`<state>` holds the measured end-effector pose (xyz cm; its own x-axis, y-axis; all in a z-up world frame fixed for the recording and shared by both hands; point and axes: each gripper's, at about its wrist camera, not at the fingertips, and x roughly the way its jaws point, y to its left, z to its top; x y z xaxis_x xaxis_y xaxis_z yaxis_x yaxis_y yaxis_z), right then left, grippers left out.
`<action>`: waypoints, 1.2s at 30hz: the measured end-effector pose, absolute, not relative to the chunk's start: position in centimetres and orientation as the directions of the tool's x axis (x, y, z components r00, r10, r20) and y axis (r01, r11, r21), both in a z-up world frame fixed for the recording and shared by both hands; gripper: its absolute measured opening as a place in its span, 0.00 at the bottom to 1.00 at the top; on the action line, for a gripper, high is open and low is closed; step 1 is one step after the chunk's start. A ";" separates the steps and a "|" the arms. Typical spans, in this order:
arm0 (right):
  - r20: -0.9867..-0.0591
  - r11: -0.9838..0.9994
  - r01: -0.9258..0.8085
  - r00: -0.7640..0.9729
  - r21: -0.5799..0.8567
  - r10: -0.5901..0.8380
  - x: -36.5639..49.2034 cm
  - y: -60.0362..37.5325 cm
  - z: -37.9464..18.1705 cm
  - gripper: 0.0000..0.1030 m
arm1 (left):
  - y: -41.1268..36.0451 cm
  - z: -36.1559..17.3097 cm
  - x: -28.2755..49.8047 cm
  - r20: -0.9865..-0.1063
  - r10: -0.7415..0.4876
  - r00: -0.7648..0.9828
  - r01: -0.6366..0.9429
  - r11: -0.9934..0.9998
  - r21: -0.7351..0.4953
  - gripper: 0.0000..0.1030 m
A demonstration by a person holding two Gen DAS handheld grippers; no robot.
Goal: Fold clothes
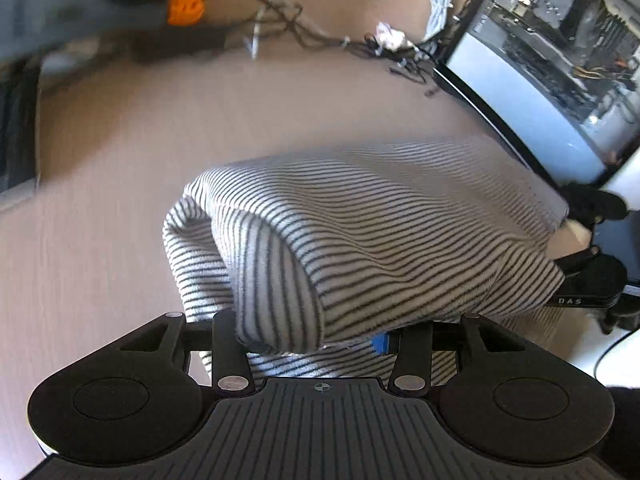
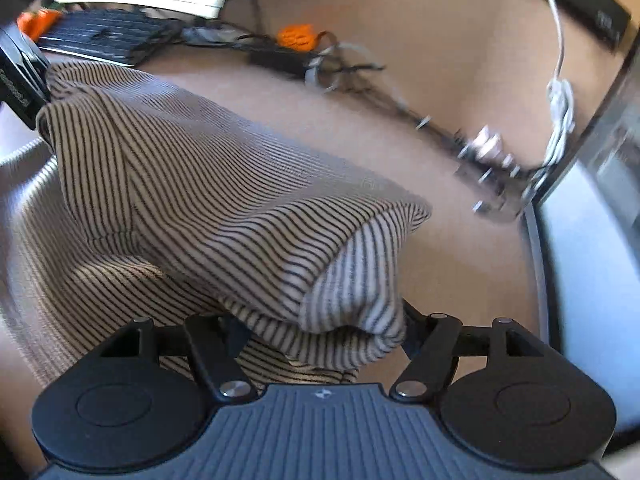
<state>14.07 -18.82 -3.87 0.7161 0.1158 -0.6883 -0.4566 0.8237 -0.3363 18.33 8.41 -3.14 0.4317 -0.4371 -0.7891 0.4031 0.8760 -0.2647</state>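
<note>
Tan desk (image 1: 120,160), cables (image 1: 288,24) and a PC case (image 1: 560,60) behind. Left gripper (image 1: 320,344) and right gripper (image 2: 316,344) each have striped cloth (image 1: 380,220) bunched between the jaws; whether the pads press or have let go, I cannot tell. Cloth lies doubled mid-desk. Advice: lay both corners level, edges matched, then withdraw without dragging the fold.

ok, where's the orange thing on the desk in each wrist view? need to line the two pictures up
Left wrist: orange object sits top left, at the near end of the dark cable tangle, far behind the striped garment.
Right wrist: orange object sits top centre, beside the same cable tangle, right of the keyboard.
Shared landmark: the striped garment draped in the foreground of both.
</note>
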 end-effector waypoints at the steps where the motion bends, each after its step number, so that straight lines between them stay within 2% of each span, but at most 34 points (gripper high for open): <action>1: -0.677 0.832 -0.431 0.730 -0.350 0.093 15.7 -19.2 -3.9 0.68 | 7.8 -3.2 19.7 -0.787 -0.420 0.452 0.407 0.882 -0.236 0.48; 3: -0.674 0.857 -0.382 0.737 -0.346 0.057 19.4 -19.5 -3.7 0.68 | 6.4 -3.3 22.1 -0.786 -0.367 0.497 0.410 0.898 -0.160 0.49; 7: -0.687 0.888 -0.344 0.725 -0.304 0.045 22.6 -20.0 -2.8 0.68 | 3.1 -2.8 24.8 -0.803 -0.164 0.573 0.355 0.933 0.063 0.56; 8: -0.689 0.891 -0.350 0.723 -0.289 0.060 22.4 -20.4 -2.4 0.68 | 2.9 -2.4 24.7 -0.800 -0.156 0.579 0.352 0.933 0.072 0.57; 12: -0.700 0.905 -0.369 0.704 -0.209 0.125 20.9 -22.3 -0.9 0.68 | 3.5 -1.5 23.1 -0.795 -0.149 0.588 0.355 0.931 0.088 0.72; 14: -0.705 0.915 -0.370 0.691 -0.158 0.158 20.0 -23.3 -0.2 0.71 | 3.5 -1.1 22.4 -0.797 -0.134 0.589 0.361 0.926 0.111 0.73; 16: -0.702 0.931 -0.355 0.685 -0.086 0.196 18.8 -24.9 0.9 0.81 | 4.3 -0.1 21.2 -0.798 -0.180 0.576 0.388 0.919 0.072 0.80; 18: -0.687 0.948 -0.319 0.686 0.012 0.240 18.3 -26.2 1.8 0.83 | 5.9 1.1 19.4 -0.783 -0.327 0.528 0.433 0.898 -0.083 0.91; 21: -0.663 0.951 -0.266 0.684 0.160 0.303 19.1 -27.2 2.3 0.83 | 8.9 2.2 18.4 -0.713 -0.509 0.482 0.403 0.852 -0.335 0.91; 24: -0.649 0.944 -0.241 0.685 0.227 0.331 21.5 -26.4 1.7 0.83 | 11.0 1.7 20.6 -0.677 -0.524 0.518 0.265 0.850 -0.455 0.91; 27: -0.680 0.946 -0.237 0.659 0.220 0.323 24.2 -24.6 -0.2 0.82 | 11.4 0.3 23.5 -0.698 -0.481 0.530 0.149 0.864 -0.482 0.91; 30: -0.710 0.950 -0.234 0.632 0.208 0.311 25.8 -23.3 -1.7 0.66 | 10.3 -1.2 25.3 -0.725 -0.459 0.514 0.121 0.875 -0.468 0.91; 31: -0.712 0.950 -0.236 0.630 0.204 0.310 25.9 -23.0 -1.9 0.63 | 9.9 -1.6 25.7 -0.734 -0.452 0.507 0.115 0.880 -0.462 0.91; 33: -0.711 0.949 -0.250 0.631 0.193 0.310 25.8 -22.7 -1.9 0.57 | 9.0 -2.5 26.3 -0.751 -0.437 0.494 0.104 0.888 -0.448 0.85; 36: -0.714 0.947 -0.270 0.627 0.174 0.310 25.8 -22.7 -2.1 0.57 | 8.2 -3.0 26.6 -0.755 -0.444 0.483 0.091 0.883 -0.461 0.76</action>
